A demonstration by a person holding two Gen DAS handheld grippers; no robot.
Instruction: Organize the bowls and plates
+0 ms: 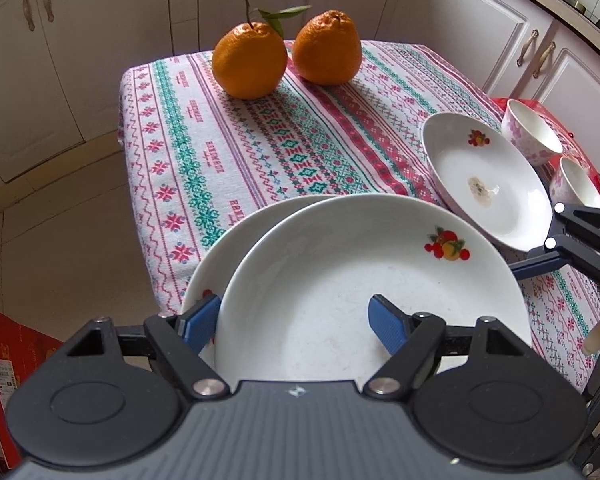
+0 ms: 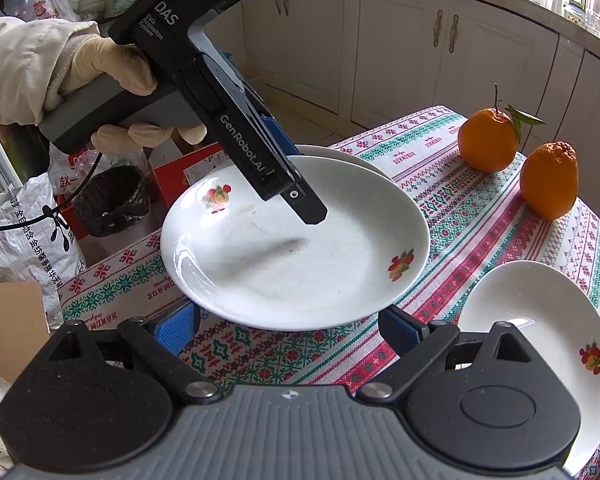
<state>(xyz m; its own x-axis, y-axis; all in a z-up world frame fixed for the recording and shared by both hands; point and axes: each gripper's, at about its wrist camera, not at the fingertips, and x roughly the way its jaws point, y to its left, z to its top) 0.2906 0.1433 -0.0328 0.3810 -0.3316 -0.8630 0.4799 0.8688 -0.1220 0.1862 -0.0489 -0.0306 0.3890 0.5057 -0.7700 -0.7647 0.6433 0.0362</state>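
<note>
Two white plates with fruit decals lie stacked at the table's near corner, the top plate (image 1: 360, 280) (image 2: 300, 248) shifted right of the lower plate (image 1: 212, 272) (image 2: 340, 154). My left gripper (image 1: 292, 320) is open and straddles the top plate's near rim, one blue pad outside it and the other hovering inside. My right gripper (image 2: 288, 330) (image 1: 554, 226) is open wide at the plate's opposite rim, which sits above and between its fingers without contact. A third plate (image 1: 488, 184) (image 2: 540, 340), stained in the middle, lies to the right. Two flowered bowls (image 1: 532, 132) (image 1: 576, 184) stand behind it.
Two oranges (image 1: 250, 60) (image 1: 326, 48) sit at the far end of the patterned tablecloth (image 1: 260, 140). A gloved hand (image 2: 112, 68) holds the left gripper. A red box (image 2: 188, 172), a black bin (image 2: 112, 200) and bags crowd the floor beside the table. Cabinets stand behind.
</note>
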